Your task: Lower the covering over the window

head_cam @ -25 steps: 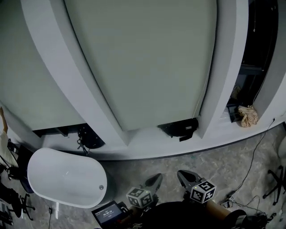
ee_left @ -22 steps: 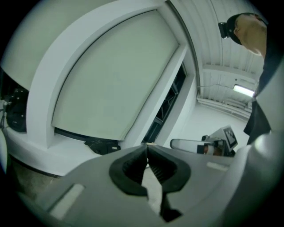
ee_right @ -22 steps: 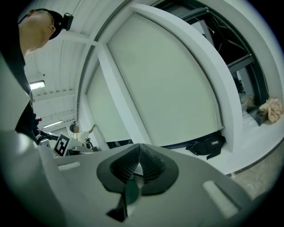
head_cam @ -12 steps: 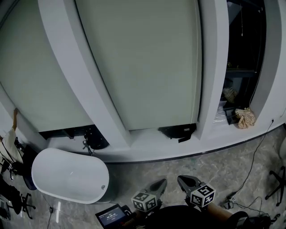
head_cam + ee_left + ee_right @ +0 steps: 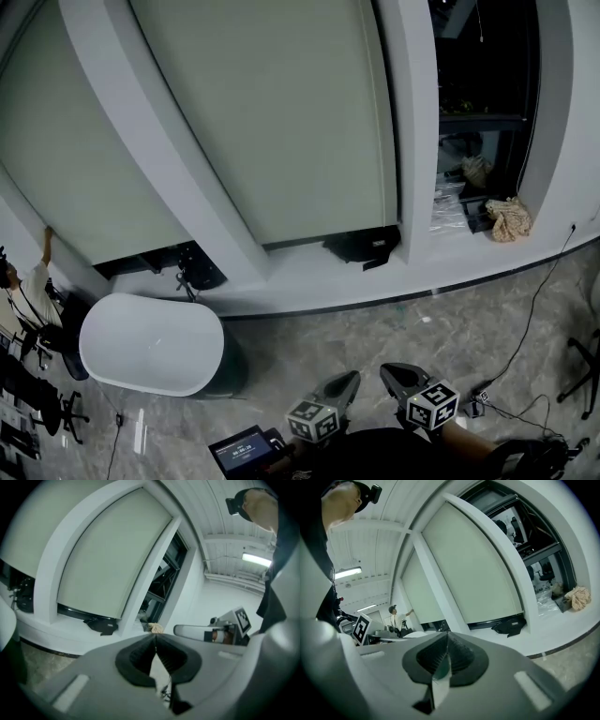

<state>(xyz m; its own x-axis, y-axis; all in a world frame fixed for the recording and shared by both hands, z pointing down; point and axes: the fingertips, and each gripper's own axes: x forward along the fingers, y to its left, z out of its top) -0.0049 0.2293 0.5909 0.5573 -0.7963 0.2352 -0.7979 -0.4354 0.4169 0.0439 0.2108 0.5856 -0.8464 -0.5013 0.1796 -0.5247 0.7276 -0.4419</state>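
The left tongs [image 5: 345, 382] and right tongs [image 5: 396, 375] sit low and side by side close to the person's body, pointing roughly level at the window wall. Both are clenched on nothing, tips meeting. The pale covering [image 5: 272, 112] hangs over the middle window, its bottom edge just above the sill [image 5: 309, 281]. The right window [image 5: 483, 84] is dark and bare. Open floor [image 5: 375, 328] separates the tongs from the sill, and a white bathtub [image 5: 150, 342] stands at the left.

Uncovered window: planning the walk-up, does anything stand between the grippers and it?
Nothing visible does: bare floor lies between the left gripper, the right gripper and the uncovered window. A beige cloth sits on its sill.
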